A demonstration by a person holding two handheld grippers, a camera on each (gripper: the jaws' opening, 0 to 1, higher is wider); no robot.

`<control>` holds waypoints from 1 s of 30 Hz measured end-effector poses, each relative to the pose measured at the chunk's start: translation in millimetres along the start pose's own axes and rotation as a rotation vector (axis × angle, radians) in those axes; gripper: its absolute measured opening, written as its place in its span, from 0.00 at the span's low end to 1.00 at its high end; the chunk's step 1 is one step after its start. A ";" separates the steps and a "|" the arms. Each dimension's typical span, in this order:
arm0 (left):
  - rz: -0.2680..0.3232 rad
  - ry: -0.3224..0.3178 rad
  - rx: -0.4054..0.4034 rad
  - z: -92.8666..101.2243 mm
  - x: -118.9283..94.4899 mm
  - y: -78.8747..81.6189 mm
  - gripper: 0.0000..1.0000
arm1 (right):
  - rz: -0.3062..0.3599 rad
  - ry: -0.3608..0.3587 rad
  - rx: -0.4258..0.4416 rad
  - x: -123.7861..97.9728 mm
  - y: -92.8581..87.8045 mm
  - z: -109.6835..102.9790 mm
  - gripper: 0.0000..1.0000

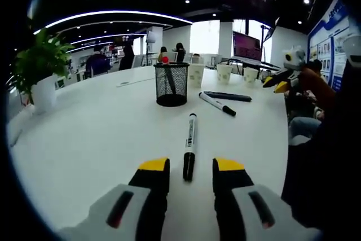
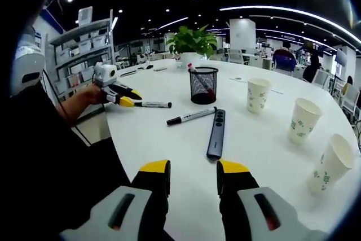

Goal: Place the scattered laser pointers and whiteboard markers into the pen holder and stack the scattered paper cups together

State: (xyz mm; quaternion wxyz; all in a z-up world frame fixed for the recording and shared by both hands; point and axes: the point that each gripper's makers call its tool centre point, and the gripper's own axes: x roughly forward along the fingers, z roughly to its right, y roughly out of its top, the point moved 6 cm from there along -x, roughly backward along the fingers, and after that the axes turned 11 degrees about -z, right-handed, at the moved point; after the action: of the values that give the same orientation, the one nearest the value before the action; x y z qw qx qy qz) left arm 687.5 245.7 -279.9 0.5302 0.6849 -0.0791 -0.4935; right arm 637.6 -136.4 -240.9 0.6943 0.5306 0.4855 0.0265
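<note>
A black wire-mesh pen holder (image 1: 171, 84) stands upright near the middle of the round white bench (image 1: 84, 139), with a dark marker leaning inside it and a red tip showing at its rim. In the left gripper view a whiteboard marker (image 1: 189, 146) with a white barrel and black cap lies on the bench just ahead of the left gripper (image 1: 190, 174); its cap end sits between the yellow-tipped jaws, which are parted and touch nothing. The barrel carries dark print too small to read. Beyond it a second marker (image 1: 217, 104) lies at a slant, and just behind that a slim dark laser pointer (image 1: 228, 96).

In the right gripper view the laser pointer (image 2: 216, 134) is a long grey-black bar with small buttons, lying ahead of the right gripper (image 2: 193, 177), whose jaws are spread apart and empty. Three white paper cups (image 2: 305, 119) with a green leaf print stand upright and apart along the bench's far edge on that side. The left gripper (image 2: 125, 97) appears there by the bench's near edge, at the end of the marker. A potted plant (image 2: 192, 42) stands behind the pen holder (image 2: 203, 85).
</note>
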 end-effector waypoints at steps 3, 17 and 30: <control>0.001 -0.001 0.002 0.0 2.0 -0.7 0.32 | -0.002 0.000 0.002 0.2 -1.3 0.0 0.36; 0.030 0.005 0.038 0.0 11.7 7.4 0.30 | 0.000 -0.004 0.010 0.8 -1.4 1.1 0.36; 0.006 0.019 0.091 0.9 19.2 6.6 0.29 | -0.002 -0.005 0.016 1.0 -3.9 2.6 0.36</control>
State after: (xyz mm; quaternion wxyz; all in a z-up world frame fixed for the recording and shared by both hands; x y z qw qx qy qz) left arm 699.2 230.2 -285.9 0.5008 0.7127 -0.0983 -0.4813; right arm 638.1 -139.3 -244.6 0.6911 0.5359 0.4845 0.0207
